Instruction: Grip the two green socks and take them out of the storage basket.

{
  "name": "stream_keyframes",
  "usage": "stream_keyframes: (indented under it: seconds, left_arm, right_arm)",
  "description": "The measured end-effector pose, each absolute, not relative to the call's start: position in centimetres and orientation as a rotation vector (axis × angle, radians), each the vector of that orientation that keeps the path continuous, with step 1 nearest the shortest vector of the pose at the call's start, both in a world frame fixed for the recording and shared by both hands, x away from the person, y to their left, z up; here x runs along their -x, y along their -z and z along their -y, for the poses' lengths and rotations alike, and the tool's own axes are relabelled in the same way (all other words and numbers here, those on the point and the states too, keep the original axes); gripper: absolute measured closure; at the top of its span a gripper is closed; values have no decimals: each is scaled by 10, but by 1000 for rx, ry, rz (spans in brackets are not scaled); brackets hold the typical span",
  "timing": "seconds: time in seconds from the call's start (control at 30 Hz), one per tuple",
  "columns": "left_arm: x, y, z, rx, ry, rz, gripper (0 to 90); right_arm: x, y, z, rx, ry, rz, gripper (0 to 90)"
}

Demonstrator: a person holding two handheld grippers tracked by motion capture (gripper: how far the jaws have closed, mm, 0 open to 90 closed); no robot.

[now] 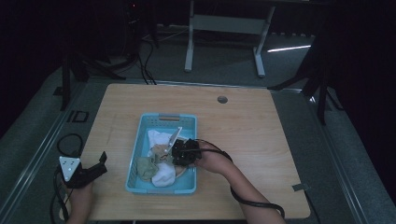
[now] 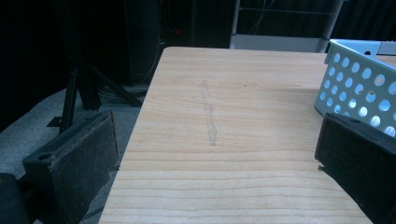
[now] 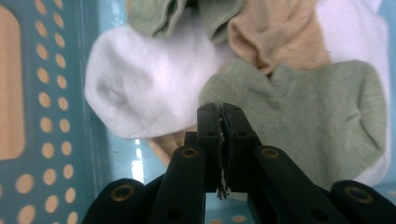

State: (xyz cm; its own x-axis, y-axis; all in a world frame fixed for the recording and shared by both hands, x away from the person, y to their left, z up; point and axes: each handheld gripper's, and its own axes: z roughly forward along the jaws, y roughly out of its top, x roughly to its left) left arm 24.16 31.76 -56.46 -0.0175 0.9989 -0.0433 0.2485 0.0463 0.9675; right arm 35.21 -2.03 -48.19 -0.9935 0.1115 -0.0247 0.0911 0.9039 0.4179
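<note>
Two grippers are in use. The right gripper (image 3: 221, 116) is down inside a blue basket (image 1: 189, 125), jaws pressed together, apparently pinching the edge of a green sock (image 3: 303, 112). Just beyond its tips lie a white sock (image 3: 140, 88) and a beige sock (image 3: 275, 37). The left gripper (image 1: 91, 171) rests wide open and empty on the wooden table (image 2: 233, 93), well to the basket's left.

bare tabletop (image 1: 243, 121), socks (image 3: 299, 102) crowding basket (image 1: 140, 135)
</note>
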Motion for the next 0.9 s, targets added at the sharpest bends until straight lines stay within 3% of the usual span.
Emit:
stream_keyframes:
  seconds: [0.9]
  left_arm:
    - [-242,564,-317,-1360,-1057,-1424,0]
  right_arm:
    - [-363,401,62,-402,-1185,-2684,873]
